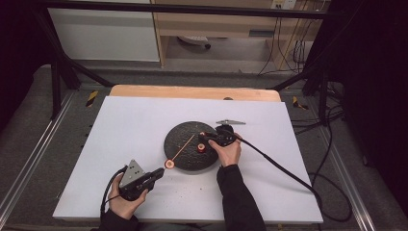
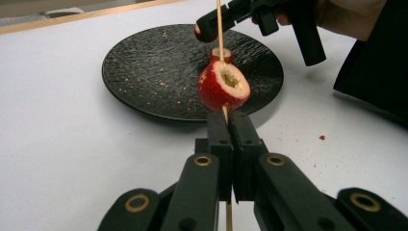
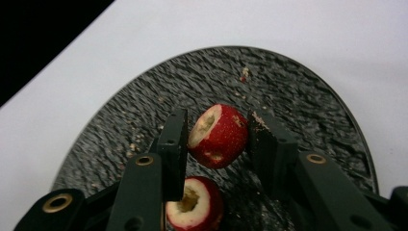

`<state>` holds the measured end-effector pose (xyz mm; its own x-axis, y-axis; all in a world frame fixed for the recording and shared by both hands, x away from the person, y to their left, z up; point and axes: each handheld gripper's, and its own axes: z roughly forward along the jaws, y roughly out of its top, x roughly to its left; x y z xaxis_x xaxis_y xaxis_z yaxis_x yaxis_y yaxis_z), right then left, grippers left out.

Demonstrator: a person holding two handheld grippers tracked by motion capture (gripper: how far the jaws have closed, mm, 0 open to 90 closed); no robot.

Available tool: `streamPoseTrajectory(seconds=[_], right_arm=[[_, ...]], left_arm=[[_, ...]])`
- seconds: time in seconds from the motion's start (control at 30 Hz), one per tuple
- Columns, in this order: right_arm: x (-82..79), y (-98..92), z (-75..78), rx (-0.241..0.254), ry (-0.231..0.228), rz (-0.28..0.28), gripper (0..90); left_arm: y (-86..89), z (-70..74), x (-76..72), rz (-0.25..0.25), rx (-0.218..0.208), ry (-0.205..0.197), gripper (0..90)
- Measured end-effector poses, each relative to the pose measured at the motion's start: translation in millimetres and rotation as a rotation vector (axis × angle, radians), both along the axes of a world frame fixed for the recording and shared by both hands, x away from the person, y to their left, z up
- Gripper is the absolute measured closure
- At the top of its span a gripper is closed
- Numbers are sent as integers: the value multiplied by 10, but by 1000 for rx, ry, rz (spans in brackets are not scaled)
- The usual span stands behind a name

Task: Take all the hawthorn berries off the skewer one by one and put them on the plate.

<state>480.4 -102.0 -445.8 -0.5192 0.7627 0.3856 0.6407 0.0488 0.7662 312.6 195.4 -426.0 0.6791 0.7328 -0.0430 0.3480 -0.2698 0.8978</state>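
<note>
White desk point(image 1: 125, 144) is carrying a black plate point(image 1: 185, 132). Left claw point(image 2: 230, 120) is clamping the skewer point(image 2: 220, 24) threaded through one hawthorn point(image 2: 222, 86). Right claw point(image 3: 216, 137) is gripping another hawthorn point(image 3: 219, 135) above the plate.

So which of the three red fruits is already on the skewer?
The fruit just above the left tool, pierced by the skewer. One sits in the right tool; another lies on the plate.

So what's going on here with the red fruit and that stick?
A person is threading cored red fruits onto a thin wooden skewer. The left gripper has its jaws shut on the skewer, which already carries one cored red fruit. The right gripper holds a second cored red fruit between its jaws above the round black textured plate. A third cored fruit rests on the plate.
</note>
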Motion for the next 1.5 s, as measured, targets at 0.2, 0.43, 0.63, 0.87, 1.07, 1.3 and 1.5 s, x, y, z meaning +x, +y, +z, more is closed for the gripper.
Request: streamPoseTrajectory(seconds=[0.2,0.43,0.63,0.87,1.07,1.3,1.5], right_arm=[[-5,7,-69,-22,3,0,587],[-81,-30,32,-26,-52,11,496],[-223,-87,218,14,-96,27,365],[-417,-136,380,45,-126,73,218],[-573,-127,404,13,-121,131,140],[-759,-73,339,-46,-124,183,106],[-882,-15,293,-28,-142,196,83]], left_arm=[[-5,-5,1,-2,3,3,883],[-2,-2,1,0,4,2,883],[-3,-1,2,0,4,1,884],[-9,-11,6,0,6,5,883],[-9,-12,7,1,6,6,883],[-23,-16,3,-2,11,5,883],[-37,-23,0,-6,14,8,884]])
